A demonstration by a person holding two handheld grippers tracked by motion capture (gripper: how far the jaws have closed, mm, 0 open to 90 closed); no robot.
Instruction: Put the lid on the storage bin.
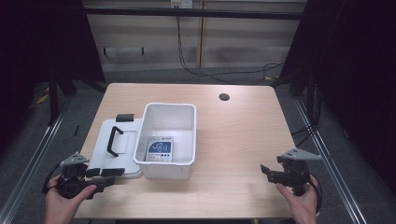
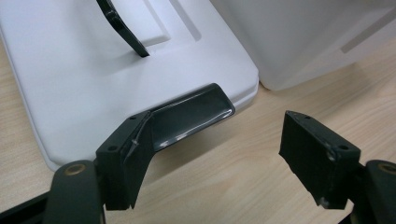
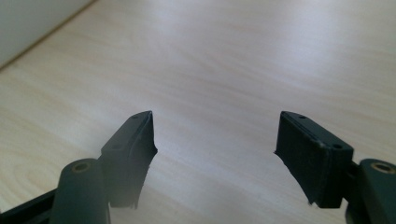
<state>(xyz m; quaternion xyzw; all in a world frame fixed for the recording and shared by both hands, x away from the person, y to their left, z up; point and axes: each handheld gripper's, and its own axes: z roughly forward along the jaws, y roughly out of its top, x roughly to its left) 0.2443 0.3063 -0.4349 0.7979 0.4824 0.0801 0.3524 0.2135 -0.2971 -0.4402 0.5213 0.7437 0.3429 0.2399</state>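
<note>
A white open bin point(image 1: 184, 112) stands at the table's middle with a blue and white packet point(image 1: 159, 150) lying flat inside. Its white lid point(image 1: 100, 144) lies flat to the bin's left, with a black handle point(image 1: 113, 140) and a black latch at each end. My left gripper point(image 1: 106, 178) is open at the lid's near end. In the left gripper view the near latch point(image 2: 191, 114) lies just ahead of the left jaw of that gripper point(image 2: 217, 140), with the lid point(image 2: 70, 84) and the bin wall point(image 2: 299, 37) beyond. My right gripper point(image 1: 265, 172) is open over bare wood near the front right, holding nothing point(image 3: 215, 135).
A round cable hole point(image 1: 224, 97) sits at the table's back right. Bare wood point(image 1: 233, 140) stretches between the bin and the right gripper. A corner of the bin point(image 3: 28, 23) shows in the right gripper view. Dark curtains and metal rails flank the table.
</note>
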